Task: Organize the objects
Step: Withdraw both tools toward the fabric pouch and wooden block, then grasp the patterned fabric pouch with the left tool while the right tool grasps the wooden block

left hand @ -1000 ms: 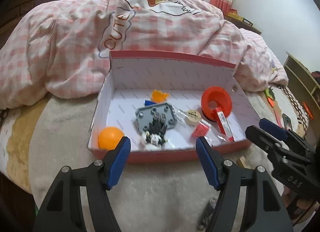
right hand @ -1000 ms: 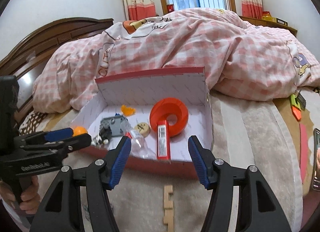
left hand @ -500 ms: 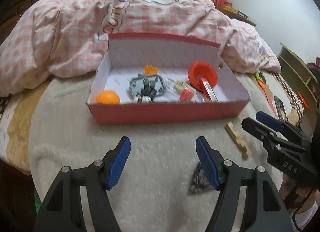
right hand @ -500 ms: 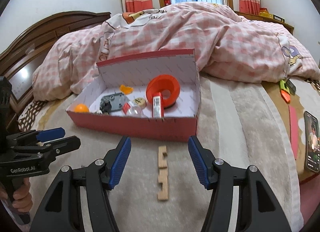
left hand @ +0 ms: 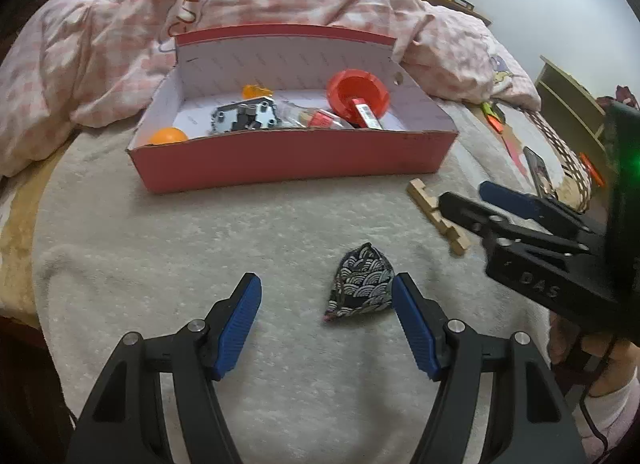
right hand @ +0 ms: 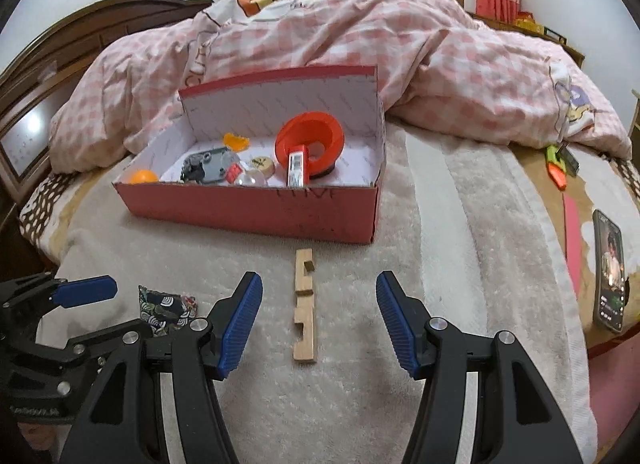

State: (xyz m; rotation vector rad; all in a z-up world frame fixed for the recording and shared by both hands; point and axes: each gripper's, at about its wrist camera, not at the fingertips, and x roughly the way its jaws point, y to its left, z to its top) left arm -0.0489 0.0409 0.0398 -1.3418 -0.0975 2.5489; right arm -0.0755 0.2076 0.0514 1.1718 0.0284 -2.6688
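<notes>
my left gripper wide, empty | my right gripper wide, empty | patterned pouch, notched wooden piece lie just before red box

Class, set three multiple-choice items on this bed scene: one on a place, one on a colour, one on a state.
1. The notched wooden piece lies:
A in the box
B on the blanket before the box
C on the phone

2. The ball in the red box is:
A orange
B green
C white

3. The right gripper is:
A shut on the pouch
B shut, empty
C open, empty

Answers: B, it rests on the blanket outside the front wall; A, orange shows in the left corner; C, its blue pads stand apart, touching nothing.
</notes>
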